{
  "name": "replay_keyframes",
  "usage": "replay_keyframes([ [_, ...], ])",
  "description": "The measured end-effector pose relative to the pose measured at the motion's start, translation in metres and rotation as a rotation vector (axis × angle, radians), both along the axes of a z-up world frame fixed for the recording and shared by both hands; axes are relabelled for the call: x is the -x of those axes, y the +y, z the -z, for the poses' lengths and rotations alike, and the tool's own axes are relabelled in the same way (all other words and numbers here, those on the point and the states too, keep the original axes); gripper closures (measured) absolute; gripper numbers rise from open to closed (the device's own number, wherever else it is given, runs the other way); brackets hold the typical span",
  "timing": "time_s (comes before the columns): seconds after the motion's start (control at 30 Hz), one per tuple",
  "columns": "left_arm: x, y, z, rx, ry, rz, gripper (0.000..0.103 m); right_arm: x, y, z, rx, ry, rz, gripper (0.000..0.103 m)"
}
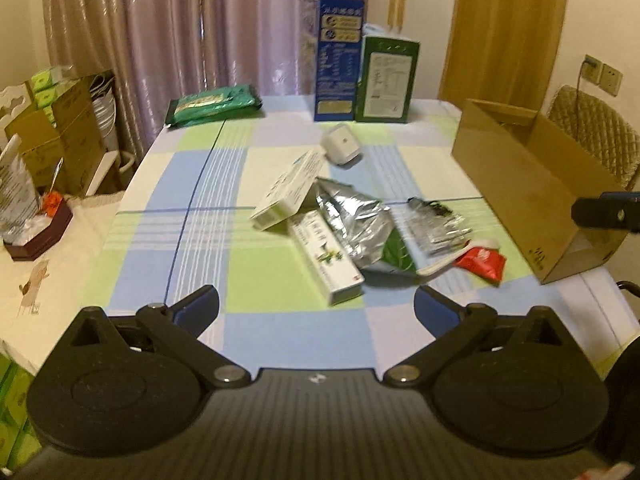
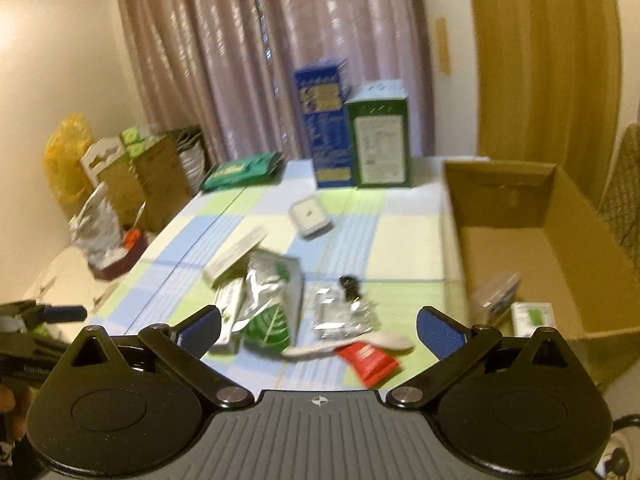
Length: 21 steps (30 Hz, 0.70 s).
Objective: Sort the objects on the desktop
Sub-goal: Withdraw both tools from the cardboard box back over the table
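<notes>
A pile lies mid-table: a white flat box (image 1: pixel 290 190), a long white-green box (image 1: pixel 326 258), a silver foil bag (image 1: pixel 352 220), a small foil packet (image 1: pixel 434 224), a red sachet (image 1: pixel 482 264) and a white square device (image 1: pixel 342 146). The same pile shows in the right wrist view, with the foil bag (image 2: pixel 268 284) and red sachet (image 2: pixel 368 360). My left gripper (image 1: pixel 316 312) is open and empty, above the near table edge. My right gripper (image 2: pixel 318 330) is open and empty, just before the pile. An open cardboard box (image 2: pixel 540 264) on the right holds two small items (image 2: pixel 532 316).
A tall blue carton (image 1: pixel 336 60) and a green carton (image 1: pixel 386 80) stand at the table's far edge, a green pack (image 1: pixel 214 104) at its far left. A side surface on the left holds a dark tray (image 1: pixel 38 232) and stacked boxes. A wicker chair (image 1: pixel 596 132) stands behind the cardboard box.
</notes>
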<state>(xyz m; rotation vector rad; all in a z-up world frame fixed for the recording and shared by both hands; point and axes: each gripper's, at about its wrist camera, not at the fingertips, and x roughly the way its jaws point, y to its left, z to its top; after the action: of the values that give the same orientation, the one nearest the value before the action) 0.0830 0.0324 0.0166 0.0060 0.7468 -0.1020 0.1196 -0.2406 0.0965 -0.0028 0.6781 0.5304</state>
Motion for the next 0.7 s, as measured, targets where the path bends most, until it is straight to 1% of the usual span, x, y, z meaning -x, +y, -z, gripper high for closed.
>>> replay_keyframes([
  [0.13, -0.009, 0.004, 0.012, 0.003, 0.023, -0.003, 0.001, -0.002, 0.012, 0.020, 0.018, 0.035, -0.019, 0.002],
  [0.27, -0.025, 0.001, 0.028, -0.001, 0.046, 0.017, 0.001, -0.009, 0.018, 0.035, 0.021, 0.069, -0.021, 0.002],
  [0.4, -0.044, -0.004, 0.046, 0.000, 0.073, 0.035, 0.001, -0.021, 0.023, 0.050, 0.028, 0.106, -0.024, 0.002],
  [0.6, -0.076, -0.012, 0.077, -0.002, 0.099, 0.063, 0.002, -0.046, 0.032, 0.066, 0.036, 0.132, -0.026, 0.002],
  [0.67, -0.091, -0.013, 0.088, 0.016, 0.123, 0.064, 0.010, -0.054, 0.035, 0.072, 0.039, 0.138, -0.027, 0.002],
  [0.7, -0.096, -0.014, 0.093, 0.021, 0.131, 0.062, 0.012, -0.058, 0.037, 0.075, 0.042, 0.142, -0.028, 0.002],
])
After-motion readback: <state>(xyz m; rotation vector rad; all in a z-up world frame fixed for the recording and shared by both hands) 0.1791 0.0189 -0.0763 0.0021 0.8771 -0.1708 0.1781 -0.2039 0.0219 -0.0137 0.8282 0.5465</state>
